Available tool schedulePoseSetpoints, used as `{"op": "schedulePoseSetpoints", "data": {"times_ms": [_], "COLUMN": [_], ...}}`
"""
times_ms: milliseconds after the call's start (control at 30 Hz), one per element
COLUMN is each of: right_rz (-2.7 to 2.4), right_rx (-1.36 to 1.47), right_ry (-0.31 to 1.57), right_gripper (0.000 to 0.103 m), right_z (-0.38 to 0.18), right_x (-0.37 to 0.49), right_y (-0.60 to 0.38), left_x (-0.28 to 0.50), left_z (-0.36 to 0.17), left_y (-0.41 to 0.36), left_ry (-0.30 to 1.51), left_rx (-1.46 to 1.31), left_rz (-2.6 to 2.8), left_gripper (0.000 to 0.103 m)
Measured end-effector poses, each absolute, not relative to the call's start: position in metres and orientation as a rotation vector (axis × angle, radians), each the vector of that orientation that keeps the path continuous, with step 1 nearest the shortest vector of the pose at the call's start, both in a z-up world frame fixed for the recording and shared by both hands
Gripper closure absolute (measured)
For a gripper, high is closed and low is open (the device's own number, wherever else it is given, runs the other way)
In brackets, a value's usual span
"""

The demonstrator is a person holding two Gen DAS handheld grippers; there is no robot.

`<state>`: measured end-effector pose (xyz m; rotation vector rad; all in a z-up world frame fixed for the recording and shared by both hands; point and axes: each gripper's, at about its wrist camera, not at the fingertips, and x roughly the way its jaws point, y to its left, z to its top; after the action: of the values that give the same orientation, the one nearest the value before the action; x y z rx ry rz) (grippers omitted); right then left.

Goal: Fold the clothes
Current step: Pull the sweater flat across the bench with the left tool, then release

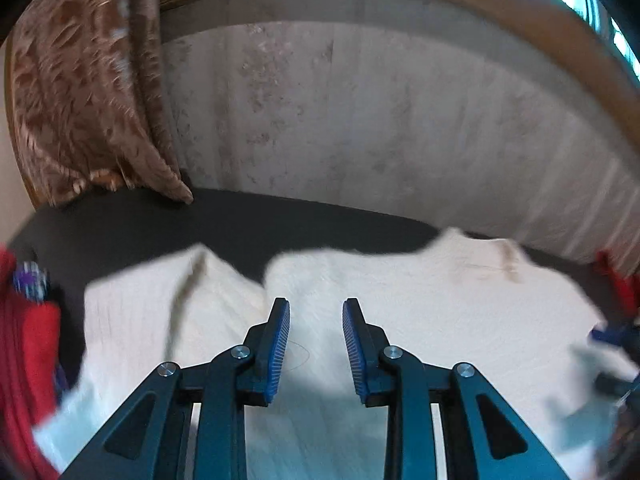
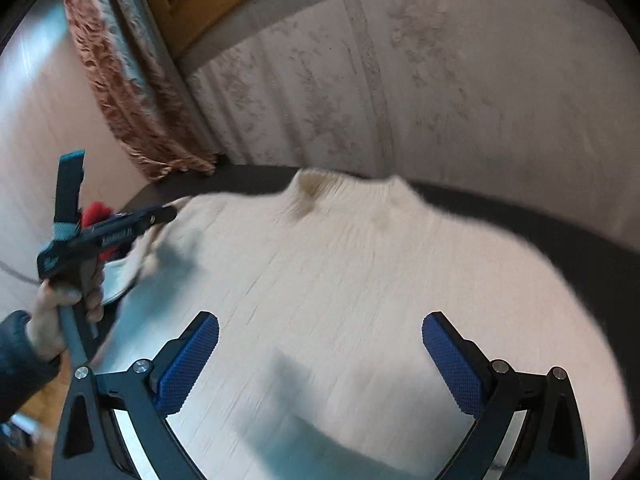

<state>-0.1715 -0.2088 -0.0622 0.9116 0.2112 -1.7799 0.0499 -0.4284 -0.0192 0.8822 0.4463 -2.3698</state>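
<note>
Motion blur smears the cream sweater (image 1: 420,320), so its knit and hem cannot be read. At nine o'clock in the left wrist view a red garment (image 1: 24,360) is cut by the edge. At three o'clock, a dark blurred gripper part (image 1: 616,344) is unreadable.

Cream ribbed knit cloth sweater (image 2: 360,280) on matt dark table (image 1: 240,224); at 10 o'clock, brown patterned velvety curtain (image 1: 80,100); blue ridged rubbery pads (image 2: 188,364).
</note>
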Motion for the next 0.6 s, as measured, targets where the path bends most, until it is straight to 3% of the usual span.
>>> {"op": "schedulePoseSetpoints", "data": {"times_ms": [300,467,600], "right_rz": [-1.857,-1.836,-1.823], "right_rx": [1.058,1.042,1.040], "right_ry": [0.126,-0.023,-0.069], "right_gripper": [0.000,0.000,0.000], "right_z": [-0.104,-0.107,-0.108], "right_x": [-0.115,-0.115,-0.121], "right_y": [-0.117,-0.095,-0.093], "left_x": [0.103,0.114,0.111], "left_z": [-0.064,-0.075,-0.077], "left_y": [-0.357,-0.362,-0.354], "left_ry": [0.344,0.391,0.309], "left_rx": [1.049,1.054,1.054], "left_rz": [-2.405,-2.368,-2.339], "left_gripper": [0.075,0.071,0.069]}}
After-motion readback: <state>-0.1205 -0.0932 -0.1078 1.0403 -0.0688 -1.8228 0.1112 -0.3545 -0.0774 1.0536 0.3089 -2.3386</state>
